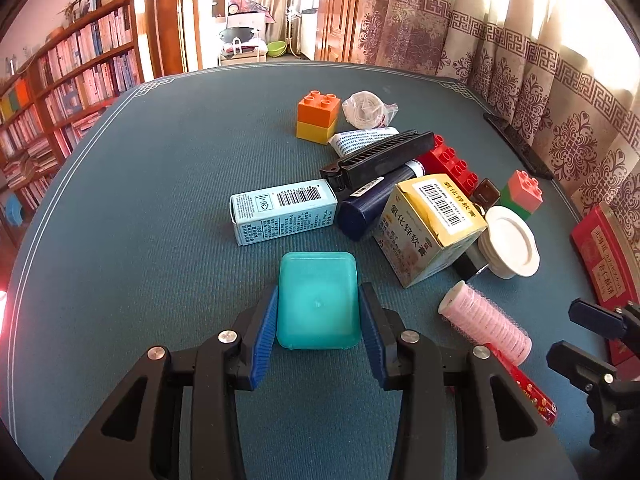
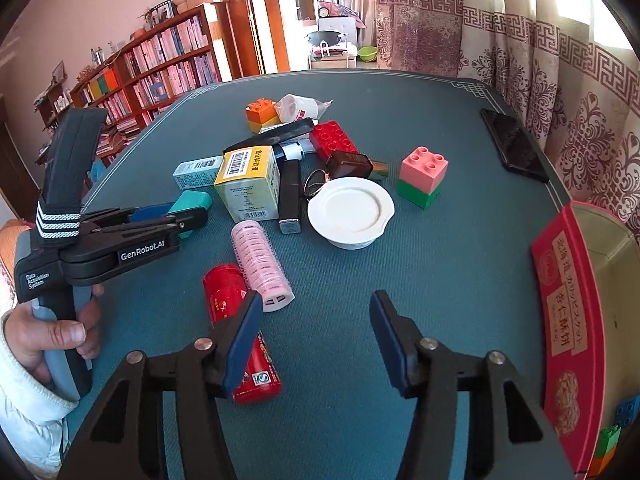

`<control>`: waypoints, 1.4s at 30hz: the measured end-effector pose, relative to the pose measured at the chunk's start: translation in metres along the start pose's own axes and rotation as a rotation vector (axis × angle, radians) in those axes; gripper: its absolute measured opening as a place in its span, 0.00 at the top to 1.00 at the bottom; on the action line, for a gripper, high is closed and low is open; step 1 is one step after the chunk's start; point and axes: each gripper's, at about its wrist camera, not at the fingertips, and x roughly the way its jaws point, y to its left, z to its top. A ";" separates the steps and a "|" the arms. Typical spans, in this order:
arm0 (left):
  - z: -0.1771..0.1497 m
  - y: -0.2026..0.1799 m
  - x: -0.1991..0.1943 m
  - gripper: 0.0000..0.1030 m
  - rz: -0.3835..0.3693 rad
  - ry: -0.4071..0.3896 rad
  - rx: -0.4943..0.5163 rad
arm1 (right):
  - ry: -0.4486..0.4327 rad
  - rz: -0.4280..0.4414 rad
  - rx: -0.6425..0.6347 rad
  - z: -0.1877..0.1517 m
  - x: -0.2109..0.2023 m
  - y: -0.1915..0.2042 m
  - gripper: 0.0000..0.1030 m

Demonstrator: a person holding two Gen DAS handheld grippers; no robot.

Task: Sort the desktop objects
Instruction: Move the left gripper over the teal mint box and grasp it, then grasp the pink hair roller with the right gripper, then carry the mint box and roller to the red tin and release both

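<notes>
The left tool (image 1: 319, 334) is clamped on a teal rounded plastic box (image 1: 318, 308) resting on the blue-green worktop (image 1: 160, 200). The right tool (image 2: 316, 340) stands apart over bare worktop, a red cylindrical tube (image 2: 232, 304) just beside its left finger.

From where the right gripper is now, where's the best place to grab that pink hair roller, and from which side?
Grip the pink hair roller across its middle, pads on the long curved sides, coming down from above. It lies flat with its open end toward the right gripper, so squeezing end to end risks it slipping. The red tube lies close along one side, so that pad probably has little room.
</notes>
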 end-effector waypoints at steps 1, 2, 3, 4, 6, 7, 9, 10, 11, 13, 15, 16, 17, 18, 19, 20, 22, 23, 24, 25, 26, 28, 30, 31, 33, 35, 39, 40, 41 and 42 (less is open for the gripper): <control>-0.001 0.003 -0.003 0.59 -0.002 -0.007 -0.009 | 0.004 -0.004 -0.016 0.001 0.004 0.002 0.45; -0.001 0.005 -0.005 0.59 -0.003 -0.013 -0.016 | 0.013 -0.009 -0.030 0.002 0.008 0.003 0.45; -0.001 0.007 -0.006 0.59 -0.004 -0.016 -0.023 | 0.029 -0.008 -0.041 0.003 0.013 0.004 0.45; -0.001 0.008 -0.006 0.59 -0.006 -0.016 -0.028 | 0.047 0.000 -0.048 0.002 0.017 0.005 0.45; -0.001 0.012 -0.006 0.59 -0.015 -0.009 -0.034 | 0.071 0.015 -0.055 -0.001 0.024 0.007 0.45; -0.002 0.013 -0.005 0.59 -0.016 -0.004 -0.036 | 0.079 0.027 -0.059 -0.002 0.026 0.009 0.45; -0.002 0.012 -0.003 0.59 -0.014 0.003 -0.037 | 0.088 0.034 -0.074 -0.002 0.030 0.014 0.45; -0.002 0.013 -0.002 0.59 -0.015 0.005 -0.039 | 0.087 0.032 -0.086 -0.002 0.031 0.017 0.45; -0.002 0.012 -0.002 0.59 -0.014 0.004 -0.043 | 0.087 0.032 -0.097 -0.001 0.032 0.021 0.45; -0.002 0.012 -0.002 0.59 -0.013 0.001 -0.052 | 0.087 0.031 -0.117 0.002 0.035 0.026 0.45; -0.002 0.012 0.000 0.59 -0.010 0.006 -0.057 | 0.086 0.028 -0.122 0.005 0.039 0.029 0.45; -0.002 0.012 0.001 0.59 -0.009 0.008 -0.058 | 0.086 0.028 -0.121 0.007 0.040 0.030 0.45; -0.002 0.012 0.001 0.59 -0.008 0.010 -0.058 | 0.083 0.029 -0.120 0.009 0.042 0.031 0.45; -0.002 0.012 0.001 0.59 -0.008 0.010 -0.058 | 0.079 0.030 -0.119 0.011 0.044 0.032 0.45; -0.003 0.012 0.001 0.59 -0.008 0.010 -0.057 | 0.076 0.031 -0.119 0.013 0.046 0.034 0.45; -0.003 0.012 0.001 0.59 -0.008 0.010 -0.058 | 0.075 0.030 -0.118 0.015 0.048 0.035 0.45; -0.003 0.012 0.002 0.59 -0.008 0.011 -0.060 | 0.079 0.032 -0.116 0.017 0.053 0.037 0.49; -0.003 0.012 0.002 0.59 -0.008 0.012 -0.060 | 0.083 0.031 -0.117 0.017 0.056 0.039 0.52; -0.003 0.012 0.003 0.59 -0.007 0.014 -0.060 | 0.073 0.022 -0.123 0.018 0.056 0.040 0.54; -0.003 0.012 0.003 0.59 -0.007 0.016 -0.060 | 0.072 0.020 -0.126 0.018 0.056 0.041 0.60; -0.003 0.011 0.004 0.59 -0.006 0.017 -0.058 | 0.069 0.020 -0.125 0.018 0.055 0.040 0.62; -0.003 0.011 0.004 0.59 -0.006 0.016 -0.054 | 0.067 0.019 -0.119 0.018 0.054 0.039 0.67; -0.003 0.011 0.004 0.59 -0.004 0.013 -0.051 | 0.062 0.017 -0.104 0.018 0.051 0.035 0.69; -0.003 0.010 0.004 0.59 -0.003 0.013 -0.050 | 0.056 0.021 -0.093 0.017 0.049 0.033 0.69; -0.003 0.010 0.004 0.59 -0.001 0.012 -0.049 | 0.040 0.024 -0.073 0.015 0.042 0.028 0.69; -0.003 0.010 0.003 0.59 0.001 0.009 -0.047 | 0.022 0.022 -0.057 0.014 0.034 0.024 0.70; -0.003 0.008 0.002 0.59 0.009 0.002 -0.038 | -0.017 0.021 -0.017 0.005 0.012 0.014 0.70; -0.003 0.008 0.002 0.59 0.012 0.001 -0.034 | -0.024 0.021 -0.002 0.002 0.007 0.010 0.70; -0.003 0.006 0.001 0.59 0.015 -0.001 -0.030 | -0.032 0.020 0.014 -0.001 0.001 0.006 0.70; -0.003 0.006 0.001 0.59 0.016 -0.004 -0.027 | -0.038 0.018 0.030 -0.004 -0.003 0.002 0.70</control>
